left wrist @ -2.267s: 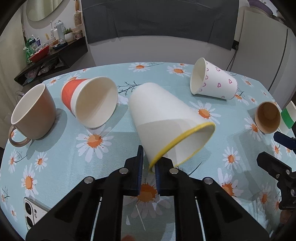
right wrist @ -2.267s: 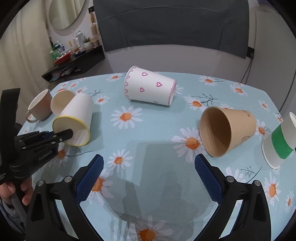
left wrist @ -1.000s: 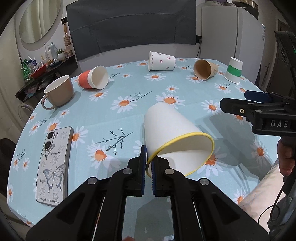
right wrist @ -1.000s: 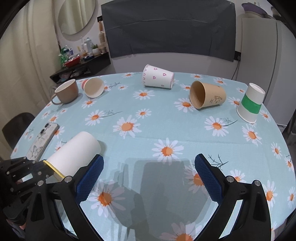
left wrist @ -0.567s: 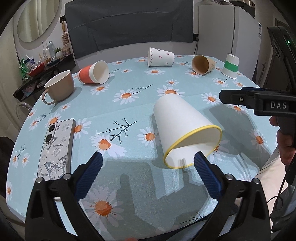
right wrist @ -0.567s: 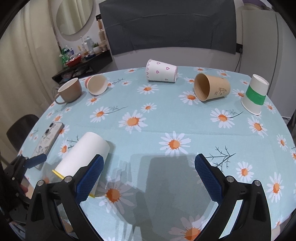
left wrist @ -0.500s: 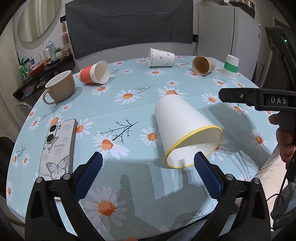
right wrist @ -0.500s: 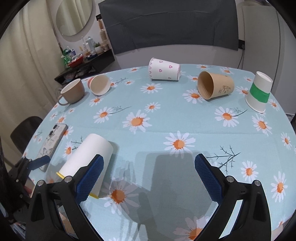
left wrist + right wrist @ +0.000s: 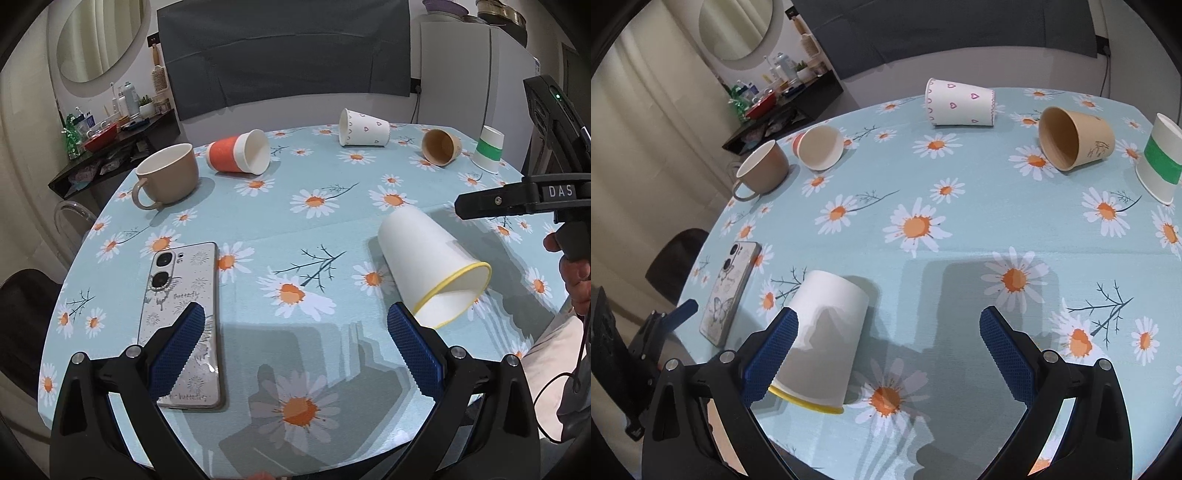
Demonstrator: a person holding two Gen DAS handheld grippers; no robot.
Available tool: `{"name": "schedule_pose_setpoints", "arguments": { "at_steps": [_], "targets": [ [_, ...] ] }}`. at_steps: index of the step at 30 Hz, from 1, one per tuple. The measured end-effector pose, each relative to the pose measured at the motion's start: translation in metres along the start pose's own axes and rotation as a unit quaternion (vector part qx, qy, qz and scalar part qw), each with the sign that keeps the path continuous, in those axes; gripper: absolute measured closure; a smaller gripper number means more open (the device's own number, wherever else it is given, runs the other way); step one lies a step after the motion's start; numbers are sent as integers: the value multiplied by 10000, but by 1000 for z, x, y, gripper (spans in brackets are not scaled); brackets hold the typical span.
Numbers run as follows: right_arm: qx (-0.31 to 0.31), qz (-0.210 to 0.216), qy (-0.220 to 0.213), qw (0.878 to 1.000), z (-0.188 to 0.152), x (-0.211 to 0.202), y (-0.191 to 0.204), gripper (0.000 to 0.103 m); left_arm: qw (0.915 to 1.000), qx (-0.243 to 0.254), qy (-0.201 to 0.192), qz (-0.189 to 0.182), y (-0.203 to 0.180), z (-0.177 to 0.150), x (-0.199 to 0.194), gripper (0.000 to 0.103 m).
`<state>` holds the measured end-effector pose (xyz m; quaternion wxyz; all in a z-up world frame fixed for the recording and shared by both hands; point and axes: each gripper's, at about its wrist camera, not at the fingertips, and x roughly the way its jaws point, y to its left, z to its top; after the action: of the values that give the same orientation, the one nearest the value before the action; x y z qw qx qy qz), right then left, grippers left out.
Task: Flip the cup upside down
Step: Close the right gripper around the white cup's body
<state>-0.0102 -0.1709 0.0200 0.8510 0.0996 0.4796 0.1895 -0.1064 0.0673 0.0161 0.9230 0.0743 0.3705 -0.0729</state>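
A white paper cup with a yellow rim [image 9: 428, 262] lies on its side near the table's front edge, mouth toward me. It also shows in the right wrist view [image 9: 823, 339], just right of the left finger. My left gripper [image 9: 295, 350] is open and empty, with the cup beyond its right finger. My right gripper [image 9: 886, 350] is open and empty above the tablecloth; from the left wrist view its body [image 9: 517, 199] hovers to the right of the cup.
A phone [image 9: 184, 317] lies flat at front left. A brown mug [image 9: 170, 173] stands at the left. An orange cup [image 9: 236, 155], a heart-print cup [image 9: 364, 127] and a brown paper cup [image 9: 441, 147] lie on their sides at the back. A green-banded cup [image 9: 489, 149] stands mouth down.
My left gripper let go of the white cup's rim and opened wide. The cup now rests on the table. The left gripper has since shifted left; the right gripper moved closer to the cup.
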Motion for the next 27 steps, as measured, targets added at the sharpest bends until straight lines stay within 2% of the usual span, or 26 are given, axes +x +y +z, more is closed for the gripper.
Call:
{"name": "schedule_pose_setpoints", "arguments": {
  "at_steps": [4, 8, 18, 25, 26, 27],
  "targets": [
    [40, 22, 87, 10000, 5, 5, 3, 8, 9998, 6, -65, 162, 9, 2, 2, 6],
    [200, 229, 405, 9987, 12, 16, 1, 8, 9998, 80, -42, 194, 12, 5, 9, 6],
    [469, 622, 919, 9927, 26, 37, 6, 8, 9998, 172, 129, -19, 20, 16, 33, 6],
    [682, 1138, 1474, 9801, 29, 56, 5, 10, 9995, 217, 174, -165, 21, 19, 42, 6],
    [710, 1148, 1521, 9791, 29, 58, 5, 24, 9994, 221, 182, -190, 21, 19, 44, 6],
    [737, 1128, 1625, 9775, 29, 62, 5, 43, 9993, 216, 193, -223, 21, 19, 44, 6]
  ]
}}
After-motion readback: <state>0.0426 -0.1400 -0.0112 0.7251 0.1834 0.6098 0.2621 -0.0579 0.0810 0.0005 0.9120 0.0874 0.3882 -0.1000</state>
